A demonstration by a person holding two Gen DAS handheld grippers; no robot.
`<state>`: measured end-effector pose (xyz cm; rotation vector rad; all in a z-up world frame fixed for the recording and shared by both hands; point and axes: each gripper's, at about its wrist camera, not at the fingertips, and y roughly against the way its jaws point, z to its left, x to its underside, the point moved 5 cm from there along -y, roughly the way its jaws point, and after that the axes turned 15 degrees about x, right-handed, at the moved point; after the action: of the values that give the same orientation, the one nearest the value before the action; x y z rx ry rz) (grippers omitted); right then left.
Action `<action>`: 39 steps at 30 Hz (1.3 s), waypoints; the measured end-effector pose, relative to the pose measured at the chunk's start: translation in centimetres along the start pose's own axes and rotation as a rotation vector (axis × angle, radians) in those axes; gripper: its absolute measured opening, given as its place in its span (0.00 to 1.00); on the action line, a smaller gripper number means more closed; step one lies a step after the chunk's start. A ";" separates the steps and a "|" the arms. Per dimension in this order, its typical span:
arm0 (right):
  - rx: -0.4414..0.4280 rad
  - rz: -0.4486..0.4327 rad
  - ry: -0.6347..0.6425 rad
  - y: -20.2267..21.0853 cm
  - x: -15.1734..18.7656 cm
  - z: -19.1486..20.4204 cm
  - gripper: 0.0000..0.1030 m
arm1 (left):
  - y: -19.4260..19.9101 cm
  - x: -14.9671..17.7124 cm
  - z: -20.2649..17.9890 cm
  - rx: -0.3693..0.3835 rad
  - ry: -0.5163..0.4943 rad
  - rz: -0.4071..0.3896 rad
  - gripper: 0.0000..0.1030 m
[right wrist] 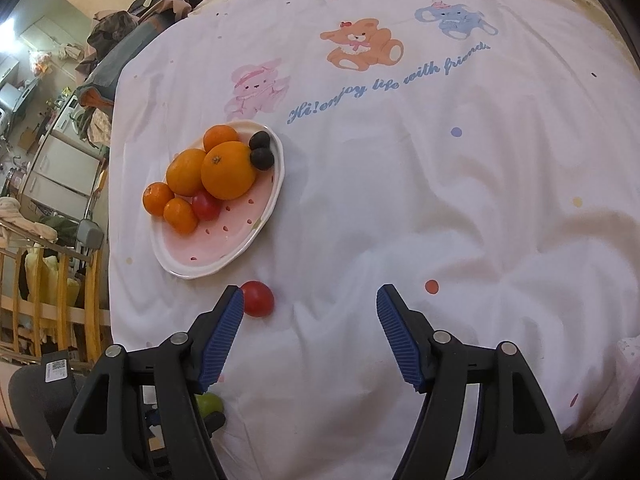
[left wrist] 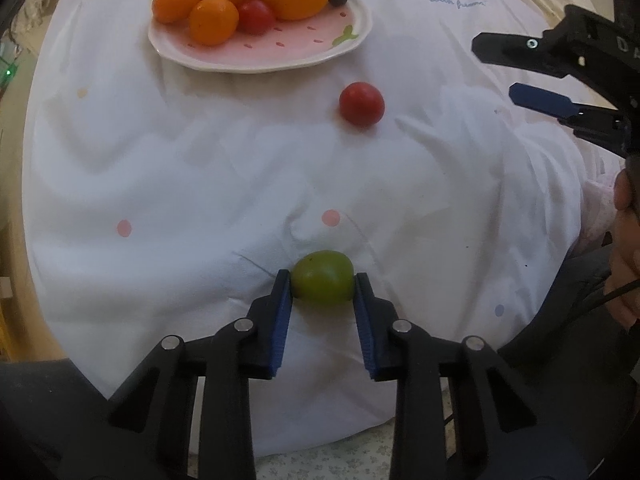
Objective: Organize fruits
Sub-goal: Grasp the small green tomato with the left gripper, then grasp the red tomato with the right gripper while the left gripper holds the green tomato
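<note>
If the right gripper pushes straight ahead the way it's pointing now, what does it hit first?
Probably just the white bedcover. The right gripper stands open with only cloth between its fingers; the loose red tomato sits beside its left fingertip, slightly off line. Depth is hard to judge.

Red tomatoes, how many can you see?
2. One red tomato sits on the pink plate among the oranges; the other lies on the white cloth just beside the plate. More could hide behind the oranges.
</note>
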<state>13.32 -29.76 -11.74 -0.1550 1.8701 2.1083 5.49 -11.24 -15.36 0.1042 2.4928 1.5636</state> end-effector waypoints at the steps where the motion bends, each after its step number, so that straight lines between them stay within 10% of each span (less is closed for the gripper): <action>1: -0.001 0.003 0.001 -0.1 0.0 0.1 0.69 | 0.1 -0.1 0.1 0.005 0.004 -0.004 0.26; 19: 0.077 0.109 0.230 -5.9 0.9 6.9 0.69 | 6.8 -2.3 5.5 -0.044 0.171 -0.193 0.26; 29: 0.120 0.101 0.354 -7.6 1.2 9.0 0.32 | 7.5 -3.2 5.1 -0.067 0.150 -0.240 0.26; 39: 0.022 0.111 0.300 -5.3 1.0 8.1 0.32 | 8.0 -3.3 5.1 -0.115 0.114 -0.269 0.26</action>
<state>15.00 -21.14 -15.93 -0.3905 2.1129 2.2390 9.39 -3.75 -9.86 -0.3321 2.3699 1.6321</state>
